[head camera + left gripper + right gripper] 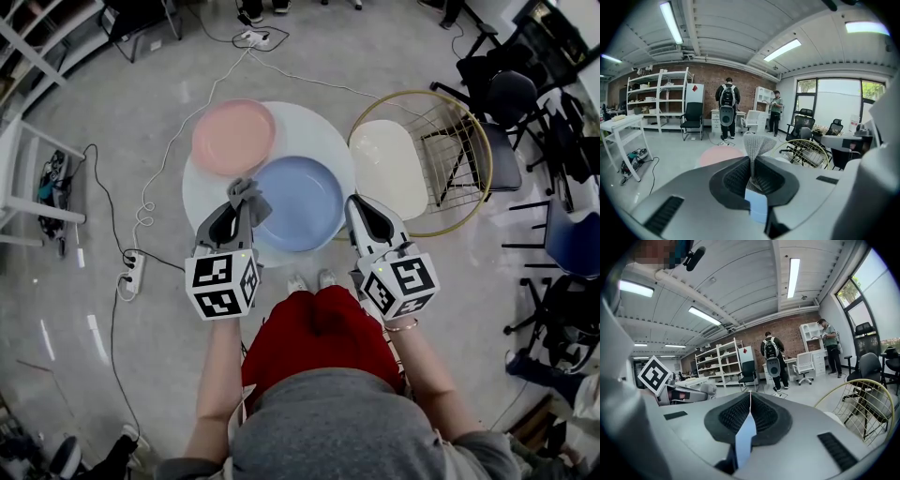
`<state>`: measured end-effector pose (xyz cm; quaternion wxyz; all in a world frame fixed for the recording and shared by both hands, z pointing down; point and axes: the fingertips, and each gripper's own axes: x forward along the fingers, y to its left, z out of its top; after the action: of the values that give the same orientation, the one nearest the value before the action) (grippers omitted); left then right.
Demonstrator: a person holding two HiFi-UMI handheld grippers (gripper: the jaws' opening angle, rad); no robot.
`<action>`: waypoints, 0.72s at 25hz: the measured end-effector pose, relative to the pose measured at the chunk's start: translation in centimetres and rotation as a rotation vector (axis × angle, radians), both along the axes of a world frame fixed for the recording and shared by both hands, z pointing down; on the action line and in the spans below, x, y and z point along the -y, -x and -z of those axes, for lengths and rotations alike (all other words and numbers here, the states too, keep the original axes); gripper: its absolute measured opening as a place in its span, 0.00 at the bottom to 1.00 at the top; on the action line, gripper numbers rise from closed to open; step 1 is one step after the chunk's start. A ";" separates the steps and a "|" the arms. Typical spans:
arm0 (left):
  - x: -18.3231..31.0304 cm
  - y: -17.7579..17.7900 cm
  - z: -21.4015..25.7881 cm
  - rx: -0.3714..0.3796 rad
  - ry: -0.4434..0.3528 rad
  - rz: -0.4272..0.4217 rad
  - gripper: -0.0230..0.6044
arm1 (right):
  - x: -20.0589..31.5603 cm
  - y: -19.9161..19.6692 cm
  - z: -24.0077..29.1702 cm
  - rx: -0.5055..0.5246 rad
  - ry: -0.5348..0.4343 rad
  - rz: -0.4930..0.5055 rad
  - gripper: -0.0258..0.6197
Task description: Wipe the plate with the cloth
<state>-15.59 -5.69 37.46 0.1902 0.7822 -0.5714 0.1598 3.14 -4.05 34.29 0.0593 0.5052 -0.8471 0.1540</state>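
Observation:
A blue plate (300, 206) lies flat on the round white table (323, 131), nearest to me. My left gripper (242, 202) hovers over the plate's left rim, shut on a grey cloth (248, 195). In the left gripper view the cloth (757, 147) fans up out of the closed left gripper (752, 164). My right gripper (356, 204) sits just off the plate's right rim. In the right gripper view its tips meet, so the right gripper (750, 397) is shut with nothing held. A blue sliver shows low in the gap behind the tips.
A pink plate (232, 138) rests at the table's far left. A cream plate (387, 169) lies on a gold wire basket table (469, 141) to the right. Office chairs (511, 103) stand far right, cables and a power strip (131, 272) lie on the floor at left.

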 end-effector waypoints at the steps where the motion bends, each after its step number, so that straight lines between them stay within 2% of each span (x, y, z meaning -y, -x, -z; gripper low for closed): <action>1: -0.2 0.0 0.2 -0.004 -0.008 0.000 0.09 | -0.1 0.0 0.1 0.000 -0.004 0.005 0.09; 6: -1.6 -0.4 1.2 -0.033 -0.032 0.004 0.09 | -0.9 -0.4 0.9 -0.004 -0.028 0.020 0.09; 18: -5.6 -2.6 4.8 -0.014 -0.139 0.037 0.09 | -4.3 -2.3 3.8 -0.015 -0.113 0.066 0.08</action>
<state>-12.97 -0.13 32.61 0.1422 0.7839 -0.5942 0.1107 5.44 0.29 30.51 0.0420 0.4807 -0.8702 0.0999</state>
